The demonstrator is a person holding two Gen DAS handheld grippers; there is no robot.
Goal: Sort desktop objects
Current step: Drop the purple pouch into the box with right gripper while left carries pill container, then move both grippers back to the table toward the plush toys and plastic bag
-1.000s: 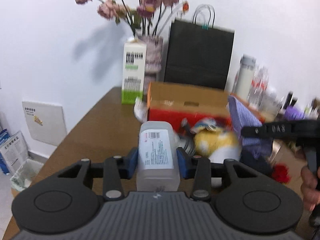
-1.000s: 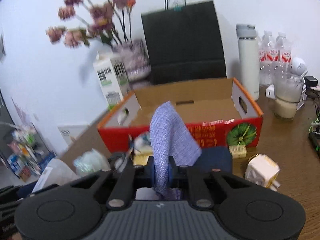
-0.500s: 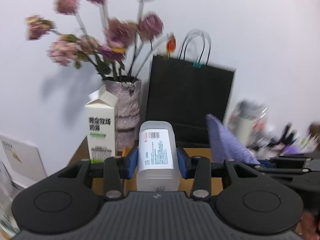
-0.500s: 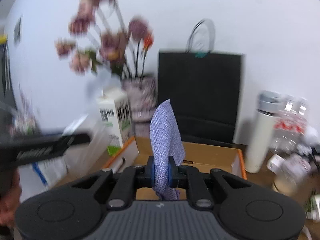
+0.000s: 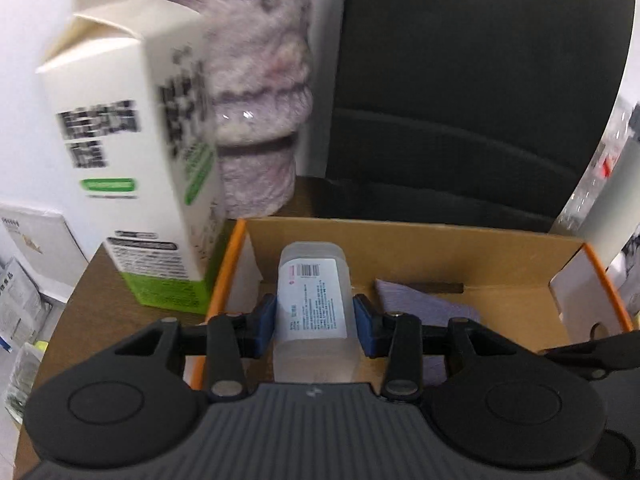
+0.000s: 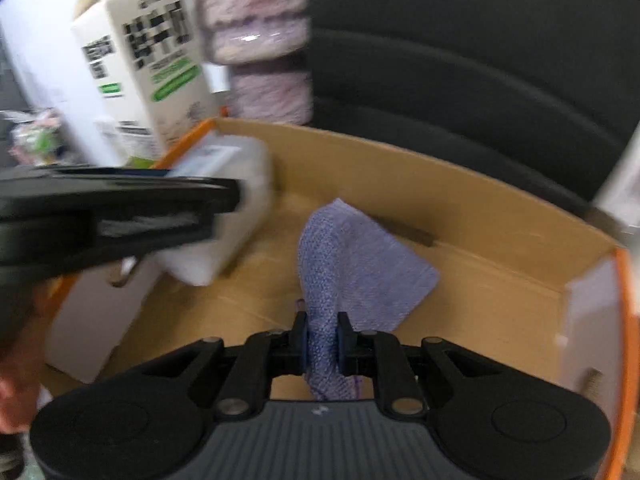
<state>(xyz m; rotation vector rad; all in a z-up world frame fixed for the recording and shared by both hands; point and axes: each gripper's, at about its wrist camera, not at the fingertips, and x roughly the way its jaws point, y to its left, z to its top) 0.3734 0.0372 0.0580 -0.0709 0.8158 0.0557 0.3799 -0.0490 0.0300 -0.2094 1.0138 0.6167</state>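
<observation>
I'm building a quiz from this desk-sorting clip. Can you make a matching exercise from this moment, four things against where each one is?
Things:
1. plastic bottle
2. purple cloth
3. milk carton
4. black paper bag

Places:
A. behind the cardboard box
B. in the right hand-held gripper
C. on the table, left of the box
D. in the left hand-held gripper

Pairs: 1-D, 2-B, 3-C, 4-A

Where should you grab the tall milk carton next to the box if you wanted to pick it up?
Probably around the middle of the milk carton, squeezing two flat opposite sides. It stands upright, so come in level from the front, the open table side. The vase sits close behind it and the cardboard box crowds its right, so those sides look tight. Both grippers are full now.
</observation>
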